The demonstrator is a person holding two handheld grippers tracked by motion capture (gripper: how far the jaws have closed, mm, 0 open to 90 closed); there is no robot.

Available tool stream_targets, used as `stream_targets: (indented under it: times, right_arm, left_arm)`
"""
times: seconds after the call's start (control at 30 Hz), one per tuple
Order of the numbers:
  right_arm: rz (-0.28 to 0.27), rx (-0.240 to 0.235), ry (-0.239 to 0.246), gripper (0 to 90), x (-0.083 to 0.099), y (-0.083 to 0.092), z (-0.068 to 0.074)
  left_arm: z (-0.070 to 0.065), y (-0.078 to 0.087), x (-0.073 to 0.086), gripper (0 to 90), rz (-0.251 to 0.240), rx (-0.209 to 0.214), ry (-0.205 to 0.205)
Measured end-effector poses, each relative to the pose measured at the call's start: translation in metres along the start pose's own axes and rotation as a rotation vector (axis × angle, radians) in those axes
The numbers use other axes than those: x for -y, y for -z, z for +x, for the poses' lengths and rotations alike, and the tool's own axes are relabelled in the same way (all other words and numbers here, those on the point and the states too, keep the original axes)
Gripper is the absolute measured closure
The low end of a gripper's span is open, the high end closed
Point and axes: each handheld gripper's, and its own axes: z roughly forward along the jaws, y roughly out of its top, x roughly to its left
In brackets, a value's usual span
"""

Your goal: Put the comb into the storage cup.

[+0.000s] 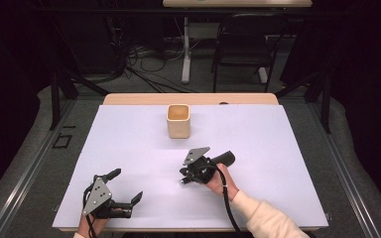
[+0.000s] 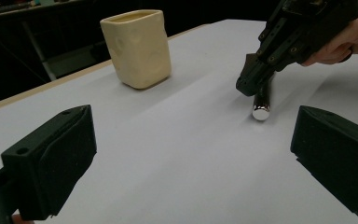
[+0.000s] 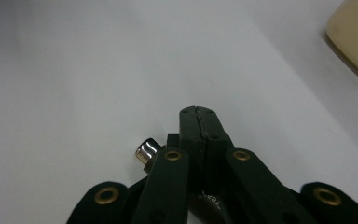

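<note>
The right gripper [image 2: 251,84] was clamped on a slim dark cylinder with a shiny metal tip [image 2: 261,111], not yet lifted; the cream square cup [image 1: 178,120] beyond remained unfilled. The left gripper [image 1: 126,187] was held wide, empty.

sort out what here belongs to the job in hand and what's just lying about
In the job:
- right gripper, jaws shut, tips down at the dark rod; whether it grips the rod is unclear
- dark rod with a shiny end, lying on the table
- cream cup, standing open, probably the target

Lying about:
- left gripper, open, holding nothing
- black chair behind the table
</note>
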Motion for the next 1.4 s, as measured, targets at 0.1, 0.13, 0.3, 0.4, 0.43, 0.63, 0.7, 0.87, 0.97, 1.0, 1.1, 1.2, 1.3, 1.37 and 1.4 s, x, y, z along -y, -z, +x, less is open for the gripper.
stream_targets:
  times: [0.1,0.13,0.3,0.4,0.43,0.63,0.7,0.87,0.97,1.0,1.1,1.2,1.3,1.37,1.4]
  right_arm:
    - [0.008,-0.005,0.002,90.0,0.0,0.0,0.001]
    - [0.008,-0.007,0.007,90.0,0.0,0.0,0.0]
    - [0.035,-0.021,0.006,90.0,0.001,-0.001,0.003]
    - [0.044,-0.028,0.004,90.0,0.001,0.0,0.004]
    - [0.045,-0.031,0.003,90.0,0.001,-0.001,0.005]
    - [0.073,-0.046,0.01,90.0,0.002,-0.002,0.008]
    - [0.081,-0.056,0.01,90.0,0.004,0.0,0.01]
    - [0.099,-0.065,0.013,90.0,0.005,0.001,0.012]
    - [0.108,-0.067,0.009,90.0,0.007,0.002,0.014]
    - [0.112,-0.07,0.009,90.0,0.008,0.002,0.014]
    - [0.121,-0.075,0.002,90.0,0.011,0.004,0.015]
    - [0.134,-0.08,-0.003,90.0,0.015,0.006,0.014]
    - [0.148,-0.081,-0.009,90.0,0.018,0.007,0.014]
    - [0.157,-0.083,-0.015,90.0,0.019,0.007,0.015]
    - [0.158,-0.083,-0.016,90.0,0.019,0.007,0.015]
  left_arm:
    - [0.0,0.0,0.0,0.2,-0.002,-0.002,-0.002]
    - [0.0,0.0,0.0,0.2,-0.001,-0.001,-0.001]
    - [0.0,0.0,0.0,0.2,-0.001,-0.001,0.0]
    - [0.0,0.0,0.0,0.2,-0.002,0.0,0.003]
    - [0.0,0.0,0.0,0.2,-0.002,0.001,0.003]
    - [0.0,0.001,0.0,0.2,-0.005,-0.001,0.005]
    - [0.0,0.001,0.0,0.2,-0.005,-0.001,0.005]
    - [0.0,0.001,0.0,0.2,-0.006,-0.001,0.005]
    - [0.0,0.001,0.0,0.2,-0.006,-0.001,0.006]
    - [0.001,0.001,0.0,0.2,-0.005,-0.001,0.003]
    - [0.001,0.001,0.0,0.2,-0.008,-0.003,0.004]
    - [0.001,0.002,0.0,0.2,-0.006,-0.004,0.003]
    - [0.0,0.002,0.0,0.2,-0.006,-0.005,0.003]
    - [0.001,0.002,0.0,0.2,-0.006,-0.005,0.003]
    - [0.001,0.002,0.0,0.2,-0.006,-0.006,0.002]
